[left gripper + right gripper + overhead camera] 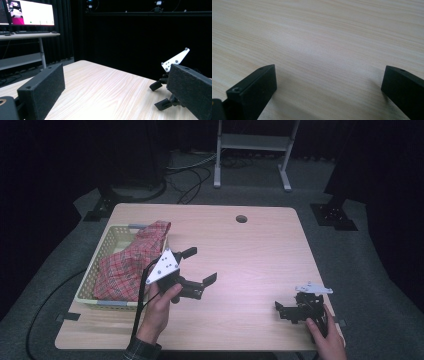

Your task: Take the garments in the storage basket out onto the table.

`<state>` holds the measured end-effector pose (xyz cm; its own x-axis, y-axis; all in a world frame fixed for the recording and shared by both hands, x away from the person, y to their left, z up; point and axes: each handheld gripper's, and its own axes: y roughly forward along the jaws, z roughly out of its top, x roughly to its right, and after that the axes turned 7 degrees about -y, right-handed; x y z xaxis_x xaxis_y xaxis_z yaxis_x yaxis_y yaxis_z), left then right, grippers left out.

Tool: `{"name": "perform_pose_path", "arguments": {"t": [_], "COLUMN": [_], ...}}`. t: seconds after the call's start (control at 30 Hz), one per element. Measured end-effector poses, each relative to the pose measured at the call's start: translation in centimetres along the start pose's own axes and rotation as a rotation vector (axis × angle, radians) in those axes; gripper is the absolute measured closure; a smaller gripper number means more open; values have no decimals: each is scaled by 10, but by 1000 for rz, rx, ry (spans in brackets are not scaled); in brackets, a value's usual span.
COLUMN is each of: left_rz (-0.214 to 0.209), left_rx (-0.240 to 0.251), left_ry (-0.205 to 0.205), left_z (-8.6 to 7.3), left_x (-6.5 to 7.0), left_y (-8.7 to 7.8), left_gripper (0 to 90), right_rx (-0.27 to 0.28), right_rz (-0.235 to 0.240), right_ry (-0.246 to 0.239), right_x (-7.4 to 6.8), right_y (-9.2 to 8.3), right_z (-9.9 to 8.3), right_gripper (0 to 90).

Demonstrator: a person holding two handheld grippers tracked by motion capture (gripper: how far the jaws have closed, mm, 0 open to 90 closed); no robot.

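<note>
— Claw status?
— My left claw point(198, 265) is spread wide, holding nothing, above the counter point(260, 255). My right claw point(281, 310) is also parted and empty, near the counter's front right edge.
— Surroundings?
— The plaid cloth point(131, 265) lies in the basket point(107, 242) just beside my left claw. Bare counter lies between the claws.

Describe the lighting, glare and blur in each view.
High view: dark room, a pale glare patch on the table. Left gripper view: the left gripper has soft, blurred jaws, and the monitor is washed out. Right gripper view: the right gripper casts soft shadows on the wood.
</note>
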<state>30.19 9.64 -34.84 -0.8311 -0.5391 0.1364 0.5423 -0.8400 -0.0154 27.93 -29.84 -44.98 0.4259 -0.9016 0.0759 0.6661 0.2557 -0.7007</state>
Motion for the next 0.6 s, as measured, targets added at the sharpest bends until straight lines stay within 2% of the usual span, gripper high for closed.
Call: {"name": "perform_pose_path", "arguments": {"t": [0.13, 0.37, 0.6], "left_rz": [0, -6, -18], "left_rx": [-4, -6, -11], "left_ry": [5, -16, -12], "left_z": [3, 9, 19], "left_x": [1, 1, 2], "left_y": [1, 2, 2], "left_gripper": [15, 15, 16], "right_rx": [0, 0, 1], "right_rz": [0, 0, 0], "right_ry": [0, 1, 1], "right_x": [0, 0, 0], "right_y": [0, 0, 0], "right_z": [0, 0, 0], "right_gripper": [0, 0, 0]}}
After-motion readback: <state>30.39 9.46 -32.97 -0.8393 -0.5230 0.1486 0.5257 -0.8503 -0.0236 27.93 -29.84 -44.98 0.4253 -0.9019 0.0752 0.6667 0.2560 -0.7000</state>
